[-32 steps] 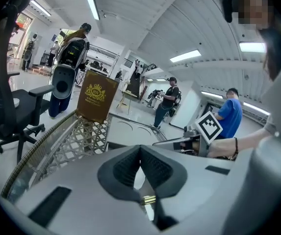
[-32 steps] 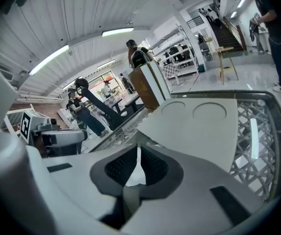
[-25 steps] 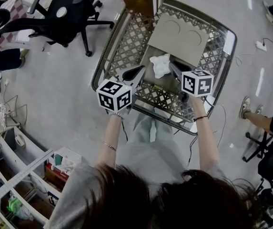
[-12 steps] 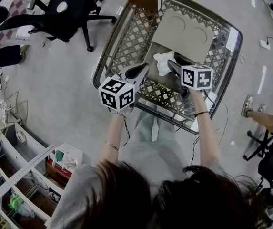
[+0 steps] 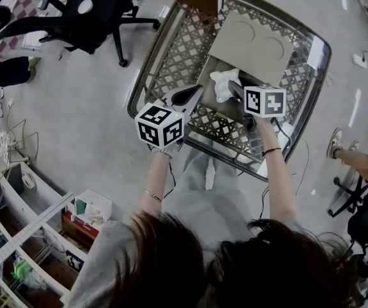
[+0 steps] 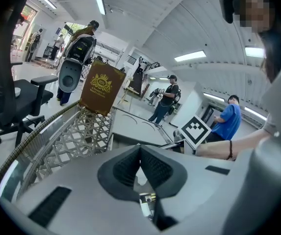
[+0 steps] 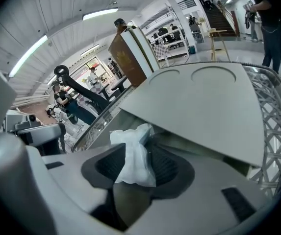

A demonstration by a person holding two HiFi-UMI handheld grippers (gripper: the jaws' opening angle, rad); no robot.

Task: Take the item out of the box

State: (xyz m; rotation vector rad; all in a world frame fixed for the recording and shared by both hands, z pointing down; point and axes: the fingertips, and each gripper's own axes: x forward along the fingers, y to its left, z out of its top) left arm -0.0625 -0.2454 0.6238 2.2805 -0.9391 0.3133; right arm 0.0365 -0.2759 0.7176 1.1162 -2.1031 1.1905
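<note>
- The right gripper [image 7: 136, 156] is spread. Its jaws have just opened wide, then eased in slightly, and the ribbed dark pads flank the item without pinching it.
- The item [image 7: 129, 142] is white, crumpled and soft, its long axis pointing away along the jaws. It lies by the near edge of the grey cardboard box [image 5: 251, 40], under the raised flap.
- The left gripper [image 5: 187, 96] is pressed together and empty. It sits farther off, at the near rim of the metal lattice cart [image 5: 171, 53].
</note>
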